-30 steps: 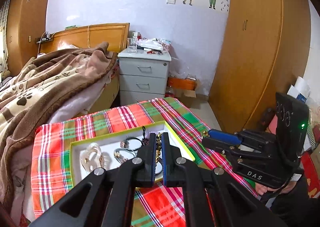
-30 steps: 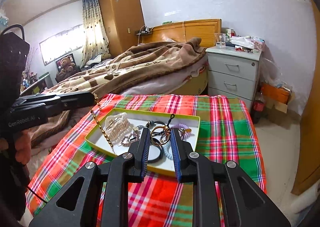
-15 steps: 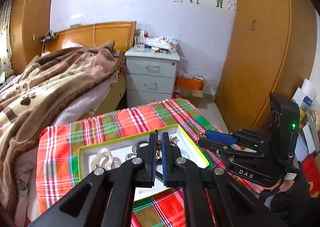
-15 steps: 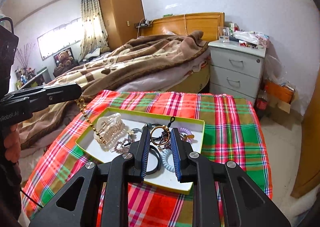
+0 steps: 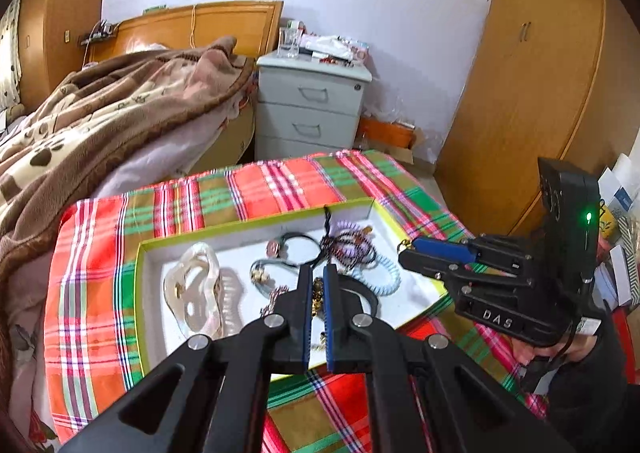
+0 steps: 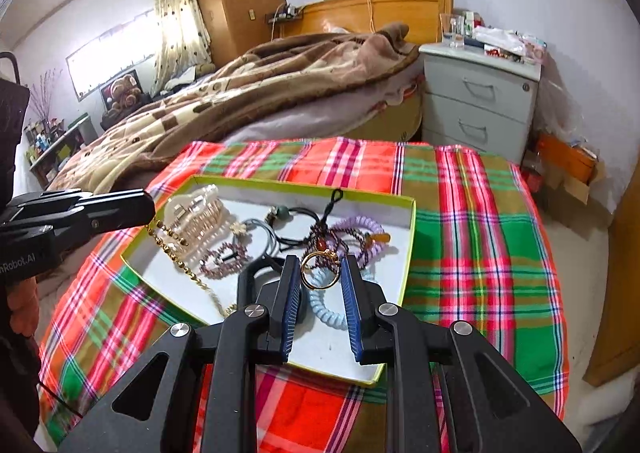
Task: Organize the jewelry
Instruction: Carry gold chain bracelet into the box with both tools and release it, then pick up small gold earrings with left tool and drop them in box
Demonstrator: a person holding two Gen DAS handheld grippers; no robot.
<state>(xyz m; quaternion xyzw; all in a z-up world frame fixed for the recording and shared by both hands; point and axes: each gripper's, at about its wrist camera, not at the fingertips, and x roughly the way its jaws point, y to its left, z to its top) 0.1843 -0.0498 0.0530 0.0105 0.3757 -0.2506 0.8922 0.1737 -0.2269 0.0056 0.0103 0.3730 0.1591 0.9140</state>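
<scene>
Tray [image 6: 408,245] nearer, beaded gold chain [image 6: 176,249] pinched

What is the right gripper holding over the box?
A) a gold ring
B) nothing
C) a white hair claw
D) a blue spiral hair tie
A: the gold ring sits pinched between the right gripper's blue pads, above the box.

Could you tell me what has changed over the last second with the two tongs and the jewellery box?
The left tongs have carried the gold bead chain down, so its lower end now lies inside the green-rimmed white cardboard box. Unchanged: the left tongs' grip on the chain, the right tongs holding the gold ring above the box, and the other jewellery.
</scene>
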